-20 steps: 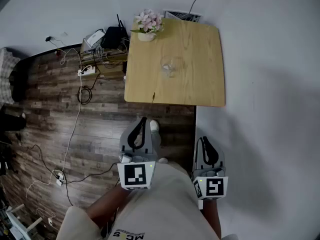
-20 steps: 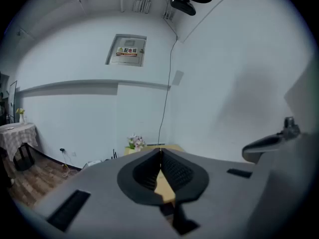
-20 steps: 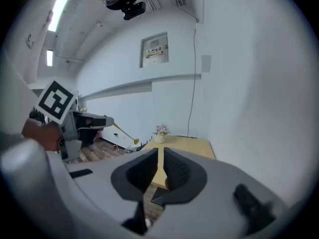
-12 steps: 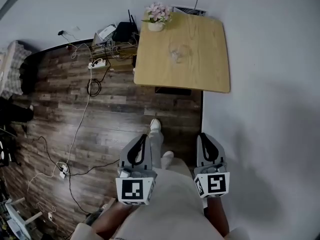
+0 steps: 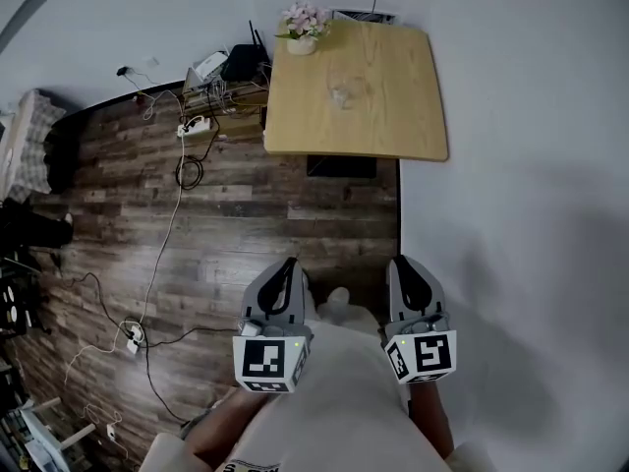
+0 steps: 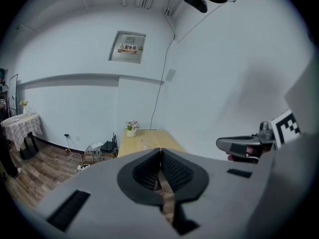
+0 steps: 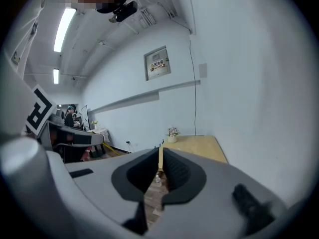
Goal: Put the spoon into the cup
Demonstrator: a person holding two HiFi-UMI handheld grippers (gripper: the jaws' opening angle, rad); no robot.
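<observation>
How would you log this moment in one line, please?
left gripper shut, empty | right gripper shut, empty | wooden table ahead, not reached

1. Up on the wall, a grey panel (image 6: 126, 47) carries a small label (image 6: 129, 48) at its centre: a yellow warning triangle beside red characters that look like 配电箱.
2. The right gripper view catches the same panel (image 7: 157, 63) and label, but here the characters are too small to read.
3. Each gripper's cube shows a black-and-white coded square, left marker (image 5: 267, 359) and right marker (image 5: 426, 354): patterns, not letters.
4. Shirt print (image 5: 241, 466) at the head view's bottom edge is cut off and unreadable.
</observation>
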